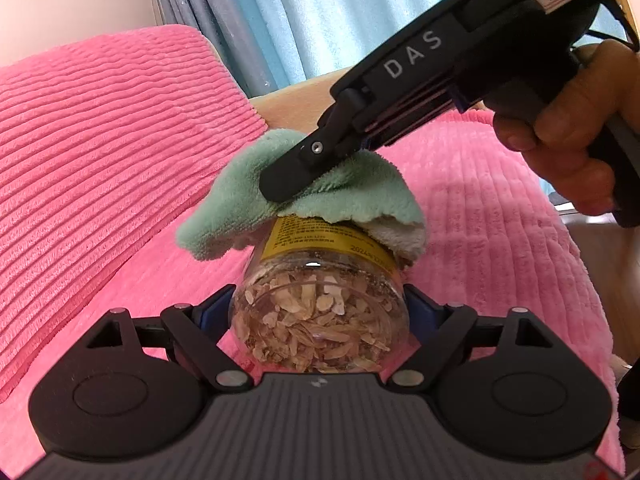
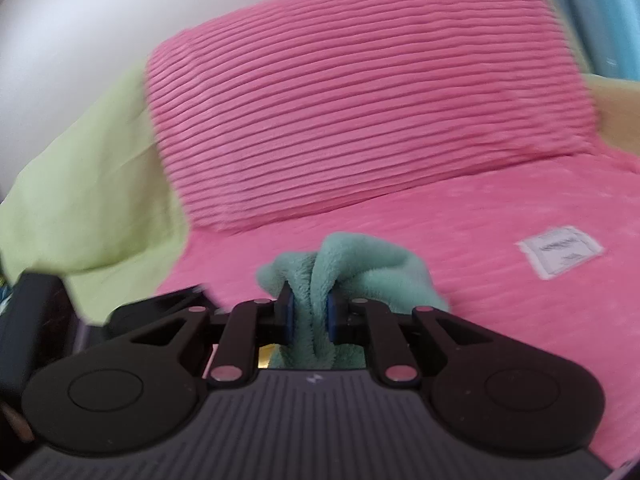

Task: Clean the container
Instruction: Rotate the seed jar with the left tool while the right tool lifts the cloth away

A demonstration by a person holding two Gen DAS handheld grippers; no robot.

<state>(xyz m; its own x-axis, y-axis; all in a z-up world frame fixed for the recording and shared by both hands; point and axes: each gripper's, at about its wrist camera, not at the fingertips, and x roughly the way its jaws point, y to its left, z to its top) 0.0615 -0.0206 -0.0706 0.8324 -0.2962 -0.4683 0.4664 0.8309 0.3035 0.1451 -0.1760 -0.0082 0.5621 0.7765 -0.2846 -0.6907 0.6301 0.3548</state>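
Jar (image 1: 320, 304) of dried flakes, clear with a yellow label, sits clamped between the left gripper's (image 1: 320, 308) blue pads, base toward the camera, held over a pink ribbed cushion (image 1: 500, 216). Right gripper (image 2: 311, 312) comes in from the upper right, a hand (image 1: 576, 136) on its handle, fingers pressed together on a mint green cloth (image 1: 320, 200). Cloth lies draped over the jar's far end, touching the label. Behind, at left, a pink ribbed pillow (image 2: 360, 100) stands against the wall, a lime green fabric (image 2: 88, 200) left of it. A white tag (image 2: 560, 252) lies on the cushion at right. Blue curtain (image 1: 300, 12) hangs far back.
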